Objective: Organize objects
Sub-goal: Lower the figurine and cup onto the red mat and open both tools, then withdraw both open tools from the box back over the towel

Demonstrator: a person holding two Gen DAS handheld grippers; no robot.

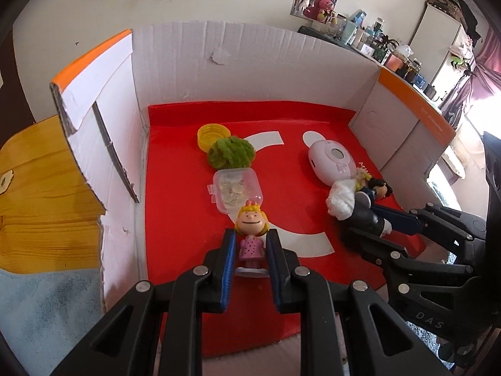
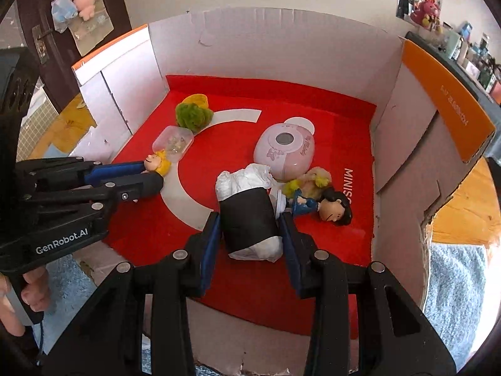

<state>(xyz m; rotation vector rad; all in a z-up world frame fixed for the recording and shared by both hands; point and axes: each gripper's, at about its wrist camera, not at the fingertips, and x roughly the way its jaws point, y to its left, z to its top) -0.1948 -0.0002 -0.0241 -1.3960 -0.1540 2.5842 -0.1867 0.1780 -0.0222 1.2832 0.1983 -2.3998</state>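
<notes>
Left gripper (image 1: 249, 250): you're squeezing the blonde figurine (image 1: 250, 235) by its pink dress, blue pads tight on both sides; jaws are sitting narrow, the head is poking up above the fingertips and its base is hanging in view between them.

Right gripper (image 2: 250, 225): you're clamping the black-wrapped roll (image 2: 249, 219) — white paper is bunching out of both ends; jaws are standing noticeably wider than your left ones, pads pressing on the black band.

Roll position: it's lying along the fingers over the red mat (image 2: 344, 144), its far end almost touching the pink case (image 2: 283, 152).

Dark-haired figurine (image 2: 319, 208): it's lying on its side on the mat, just right of the roll, head pointing toward the right cardboard wall; a yellow-green fuzzy bit (image 2: 313, 181) is sitting against it and the case.

Left row: yellow cap (image 1: 213, 137), green pom-pom (image 1: 231, 153) and clear plastic box (image 1: 236, 189) are lining up front to back, each touching the next; the blonde figurine is hovering right in front of the box.

Cardboard box (image 1: 219, 72): its white walls are standing around the mat on three sides, orange edges on the flaps.

Your hand (image 2: 31, 288): it's gripping the left tool's handle at the lower left of the right wrist view.
</notes>
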